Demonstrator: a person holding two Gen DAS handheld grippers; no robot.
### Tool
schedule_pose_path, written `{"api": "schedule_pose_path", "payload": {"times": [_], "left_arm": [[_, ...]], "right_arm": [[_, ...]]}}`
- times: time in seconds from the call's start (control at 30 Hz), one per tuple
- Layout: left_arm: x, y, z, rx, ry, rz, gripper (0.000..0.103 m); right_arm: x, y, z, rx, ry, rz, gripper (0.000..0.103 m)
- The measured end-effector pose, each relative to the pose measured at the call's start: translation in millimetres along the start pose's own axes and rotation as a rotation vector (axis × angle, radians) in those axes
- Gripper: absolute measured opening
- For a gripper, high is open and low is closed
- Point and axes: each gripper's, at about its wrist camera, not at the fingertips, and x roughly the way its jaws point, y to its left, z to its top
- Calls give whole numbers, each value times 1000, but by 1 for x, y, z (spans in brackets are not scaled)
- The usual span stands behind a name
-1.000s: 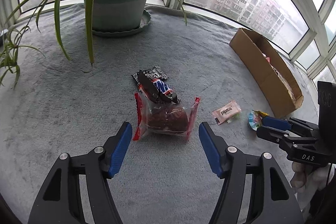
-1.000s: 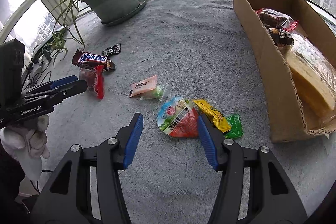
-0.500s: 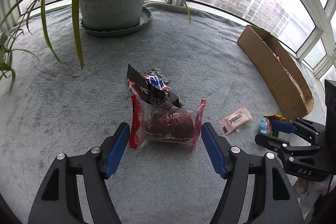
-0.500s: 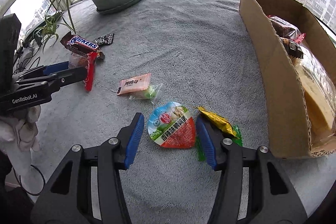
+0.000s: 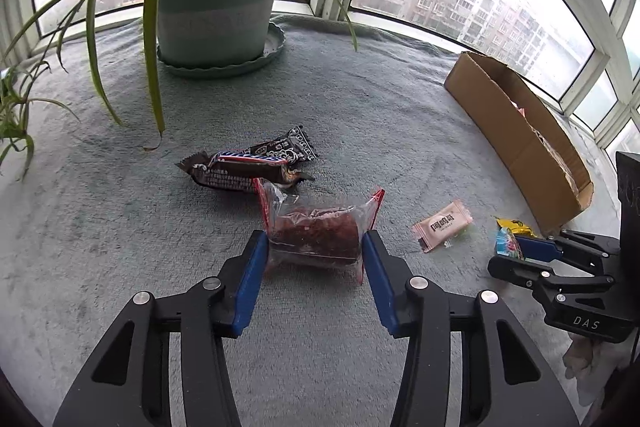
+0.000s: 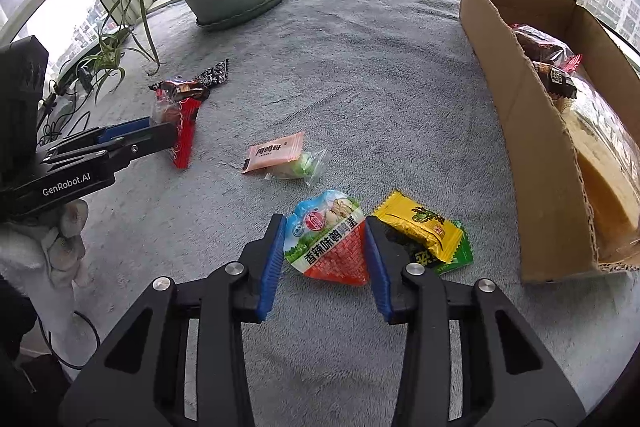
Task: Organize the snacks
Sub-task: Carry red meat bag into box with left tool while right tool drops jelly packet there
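A clear packet with red ends and a brown cake inside (image 5: pixel 316 235) sits between the pads of my left gripper (image 5: pixel 313 235). The jaws are closing and both pads press its sides. In the right wrist view a round-topped red, blue and green egg snack packet (image 6: pixel 328 239) lies on the grey cloth between the pads of my right gripper (image 6: pixel 324 223). Those jaws are closing too, and the pads touch its edges. The open cardboard box (image 6: pixel 520 107) on the right holds several snacks.
A Snickers bar (image 5: pixel 240 173) and a black patterned packet (image 5: pixel 288 147) lie just behind the cake packet. A pink candy packet (image 5: pixel 442 225) lies between the grippers. Yellow (image 6: pixel 416 227) and green (image 6: pixel 452 259) packets lie beside the right pad. A potted plant (image 5: pixel 212 11) stands at the back.
My left jaws have narrowed onto the cake packet, and the Snickers bar has slipped off it onto the cloth behind. My right jaws have narrowed onto the egg snack packet.
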Motion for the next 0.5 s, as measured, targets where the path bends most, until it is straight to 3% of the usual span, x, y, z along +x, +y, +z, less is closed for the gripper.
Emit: {"api": "schedule_pose_path", "payload": {"times": [0.3,0.5], "left_arm": [[-15,7,-4,-51,-20,-34,46],[-38,0,1,-31,-71,-54,46]], "right_arm": [[-16,0,1,26,-41,39,38],[-37,3,6,26,-91,52,38]]}}
